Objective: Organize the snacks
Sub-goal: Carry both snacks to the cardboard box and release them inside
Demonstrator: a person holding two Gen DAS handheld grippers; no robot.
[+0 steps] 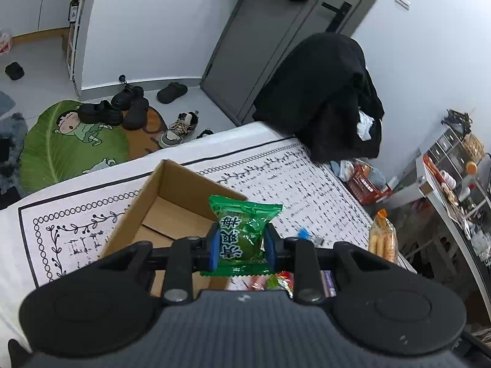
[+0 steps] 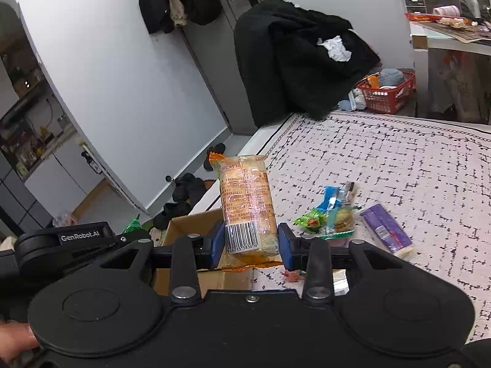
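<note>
My left gripper [image 1: 242,245] is shut on a green plum-candy packet [image 1: 245,230], held upright over the near right corner of an open cardboard box [image 1: 172,211]. In the right wrist view my right gripper [image 2: 250,242] is shut on a clear orange biscuit packet [image 2: 245,202], upright just right of the box [image 2: 190,224]. The left gripper's housing [image 2: 83,239] shows at the left. Loose snacks lie on the patterned tablecloth [image 2: 399,159]: a green candy [image 2: 310,220], a blue packet [image 2: 331,197] and a purple packet [image 2: 386,230].
A black coat [image 2: 291,61] drapes over a chair at the table's far edge. A red basket [image 2: 386,95] sits beyond the table. Shoes [image 1: 129,104] and a green leaf mat [image 1: 70,150] lie on the floor. A hand [image 2: 15,340] shows at the lower left.
</note>
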